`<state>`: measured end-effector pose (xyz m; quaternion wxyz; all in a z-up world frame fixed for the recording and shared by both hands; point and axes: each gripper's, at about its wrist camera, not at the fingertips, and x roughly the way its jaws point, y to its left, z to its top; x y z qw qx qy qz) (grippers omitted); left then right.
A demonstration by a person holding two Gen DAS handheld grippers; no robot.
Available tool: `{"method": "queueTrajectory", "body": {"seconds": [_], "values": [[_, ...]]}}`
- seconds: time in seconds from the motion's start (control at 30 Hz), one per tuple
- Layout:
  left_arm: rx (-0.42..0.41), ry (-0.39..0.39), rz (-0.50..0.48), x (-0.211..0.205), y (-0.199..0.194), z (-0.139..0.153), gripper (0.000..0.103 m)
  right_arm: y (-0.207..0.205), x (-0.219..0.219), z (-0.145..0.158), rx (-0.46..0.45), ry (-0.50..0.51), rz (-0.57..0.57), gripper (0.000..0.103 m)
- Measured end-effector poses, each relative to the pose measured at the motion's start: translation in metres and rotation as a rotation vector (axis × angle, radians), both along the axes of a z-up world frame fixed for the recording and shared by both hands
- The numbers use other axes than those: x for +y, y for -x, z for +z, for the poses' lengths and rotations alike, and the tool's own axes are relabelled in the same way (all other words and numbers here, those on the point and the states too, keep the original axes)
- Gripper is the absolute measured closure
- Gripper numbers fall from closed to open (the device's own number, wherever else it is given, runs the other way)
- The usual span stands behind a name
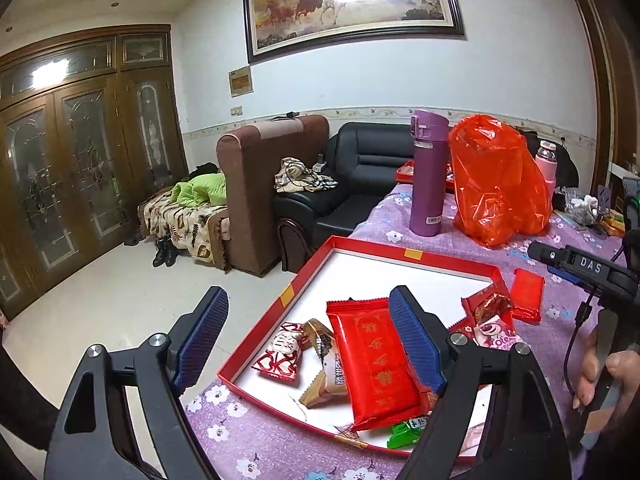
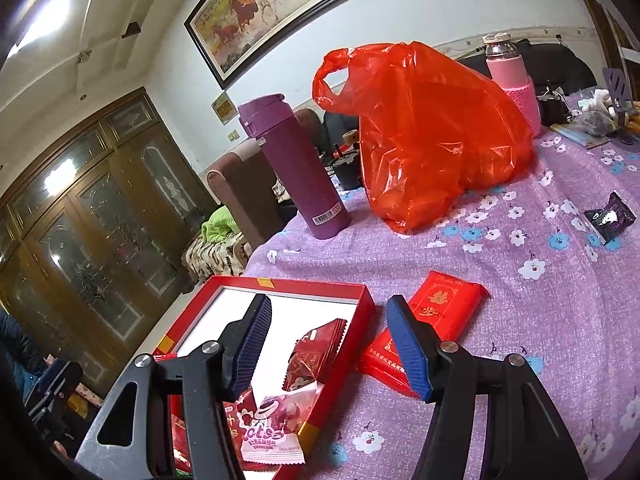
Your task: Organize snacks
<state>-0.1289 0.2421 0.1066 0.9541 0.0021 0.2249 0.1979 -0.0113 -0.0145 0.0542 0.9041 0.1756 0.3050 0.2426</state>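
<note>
A shallow red box (image 1: 310, 266) with a white floor lies on the purple flowered tablecloth and holds several snack packets, among them a long red packet (image 1: 374, 364) and a red-and-white candy (image 1: 282, 354). My left gripper (image 1: 308, 336) is open and empty above the box's near left part. My right gripper (image 2: 328, 344) is open and empty over the box's right rim (image 2: 360, 320). A red packet (image 2: 444, 304) lies on the cloth just right of the box; another red packet (image 2: 380, 360) lies partly under my right finger. A pink packet (image 2: 272, 432) rests on the rim.
A purple flask (image 2: 296, 168), an orange plastic bag (image 2: 432, 132) and a pink bottle (image 2: 512, 76) stand at the back of the table. A dark purple wrapper (image 2: 610, 216) lies at the right. Sofas and a wooden cabinet stand beyond the table's left edge.
</note>
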Motion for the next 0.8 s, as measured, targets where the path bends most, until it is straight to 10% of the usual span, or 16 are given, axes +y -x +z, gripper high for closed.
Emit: {"method": "queueTrajectory", "body": {"seconds": [0.8], "values": [[0.009,-0.032,-0.099,-0.034,-0.003,0.001,0.020,0.002,-0.010,0.009,-0.017,-0.039,-0.012,0.041]]}}
